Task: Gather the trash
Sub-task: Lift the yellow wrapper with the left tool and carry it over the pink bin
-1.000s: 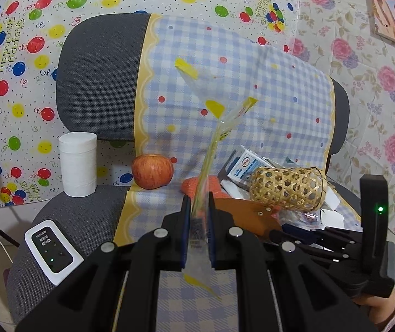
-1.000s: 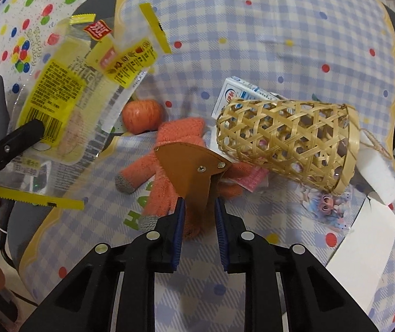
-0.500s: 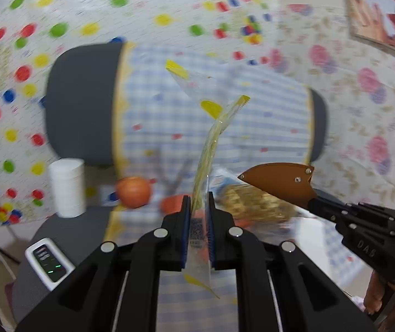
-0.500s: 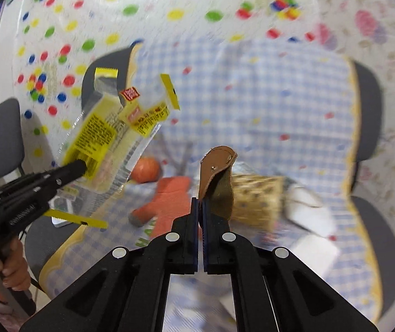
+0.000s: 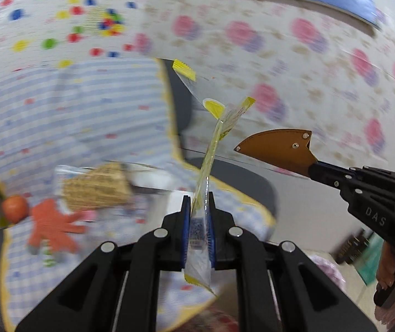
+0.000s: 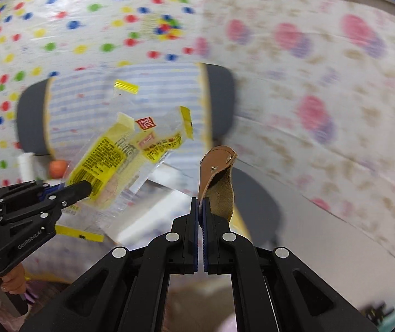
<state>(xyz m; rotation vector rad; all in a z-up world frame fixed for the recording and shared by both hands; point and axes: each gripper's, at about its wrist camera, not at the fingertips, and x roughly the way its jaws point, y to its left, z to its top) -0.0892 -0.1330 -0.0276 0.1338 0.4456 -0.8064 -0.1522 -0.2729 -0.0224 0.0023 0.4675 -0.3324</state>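
- Left claw (image 5: pixel 197 207): closed on a clear plastic wrapper with yellow printed panels (image 5: pixel 211 149), held off the chair; the wrapper stands up between the blue pads.
- Right claw (image 6: pixel 200 207): clamped shut on a tan leather flap with two metal rivets (image 6: pixel 218 171), raised in the air.
- Grey office chair draped in a blue checked cloth (image 5: pixel 73 116): carries a woven bamboo basket (image 5: pixel 95 188), an orange knit glove (image 5: pixel 50 227) and a reddish apple (image 5: pixel 15 207); the view is blurred.

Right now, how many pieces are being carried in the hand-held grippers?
2. The left hand-held gripper pinches a clear yellow wrapper; the right hand-held gripper pinches a brown leather piece. Both are lifted off the chair; more trash there is blurred.
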